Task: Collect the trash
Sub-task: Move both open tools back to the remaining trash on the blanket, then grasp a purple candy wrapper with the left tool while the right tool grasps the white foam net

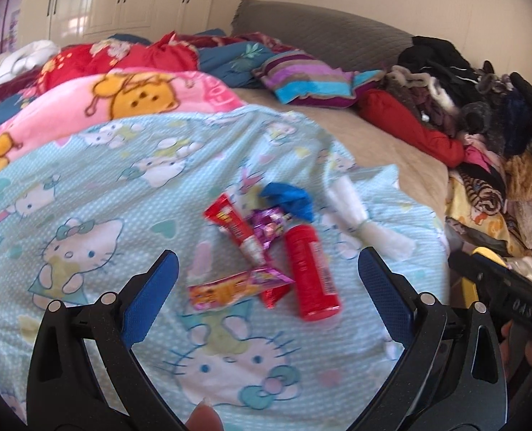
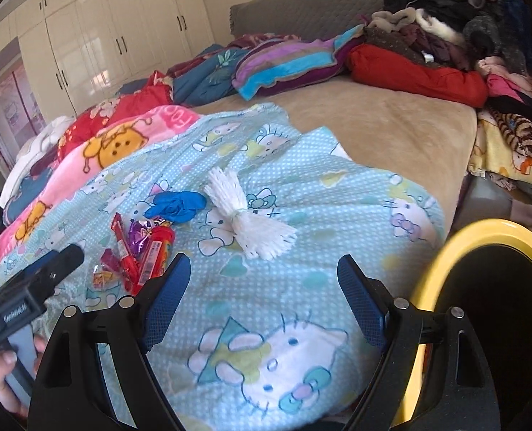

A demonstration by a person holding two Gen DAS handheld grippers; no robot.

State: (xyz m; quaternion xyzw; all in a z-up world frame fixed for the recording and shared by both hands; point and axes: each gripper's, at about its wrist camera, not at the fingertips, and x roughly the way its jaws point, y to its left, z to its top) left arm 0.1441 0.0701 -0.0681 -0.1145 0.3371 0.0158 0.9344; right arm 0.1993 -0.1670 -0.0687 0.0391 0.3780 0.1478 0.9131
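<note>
A small heap of trash lies on the light blue cat-print quilt (image 1: 104, 179): a red tube (image 1: 310, 273), a long red wrapper (image 1: 235, 228), a purple foil wrapper (image 1: 271, 224), an orange-pink wrapper (image 1: 226, 289), a crumpled blue glove (image 1: 289, 199) and a white foam net (image 1: 364, 221). My left gripper (image 1: 267, 271) hangs open just above and in front of the heap, nothing between its fingers. In the right wrist view the white foam net (image 2: 249, 215) lies ahead of my open right gripper (image 2: 264, 274), the blue glove (image 2: 176, 206) and red tube (image 2: 156, 255) to its left.
A yellow-rimmed black bin (image 2: 481, 309) stands at the bed's right edge. Piled clothes (image 1: 481, 115) cover the right side of the bed, blankets and a striped pillow (image 1: 309, 75) the far side. A hand (image 2: 3, 370) holds the left gripper. White wardrobes (image 2: 115, 32) line the wall.
</note>
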